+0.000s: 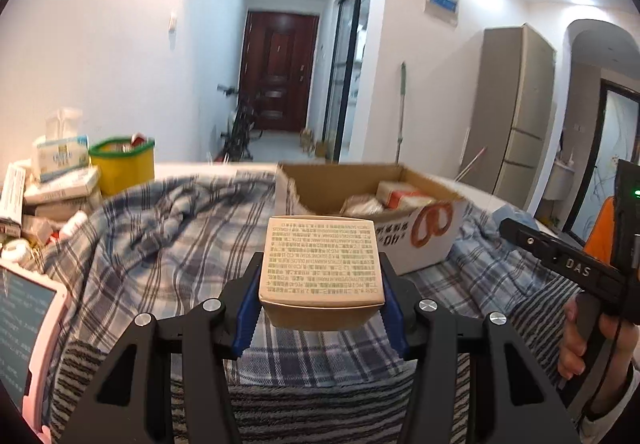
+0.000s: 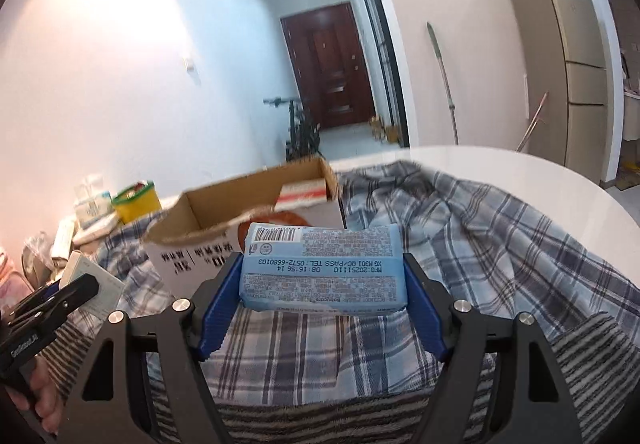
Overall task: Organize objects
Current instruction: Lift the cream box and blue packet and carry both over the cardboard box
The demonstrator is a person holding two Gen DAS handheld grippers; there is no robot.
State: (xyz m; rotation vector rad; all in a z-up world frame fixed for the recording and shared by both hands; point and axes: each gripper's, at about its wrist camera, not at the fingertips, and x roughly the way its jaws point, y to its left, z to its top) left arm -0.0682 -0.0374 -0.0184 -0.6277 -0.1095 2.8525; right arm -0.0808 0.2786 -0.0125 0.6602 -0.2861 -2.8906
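My left gripper (image 1: 320, 284) is shut on a tan cardboard box (image 1: 321, 264) with printed text, held above the plaid cloth (image 1: 168, 228). An open cardboard carton (image 1: 420, 240) with several packets inside stands just beyond it. My right gripper (image 2: 323, 284) is shut on a light blue wipes pack (image 2: 323, 268), held in front of the same carton (image 2: 208, 220). The left gripper with its box shows at the left edge of the right wrist view (image 2: 76, 288). The right gripper's body shows at the right edge of the left wrist view (image 1: 560, 256).
A pile of boxes (image 1: 60, 180) and a yellow tub with a green rim (image 1: 124, 164) stand at the far left. A pink-framed tablet (image 1: 28, 316) lies at the near left. The white round table edge (image 2: 540, 180) shows at the right. A hallway and a fridge lie beyond.
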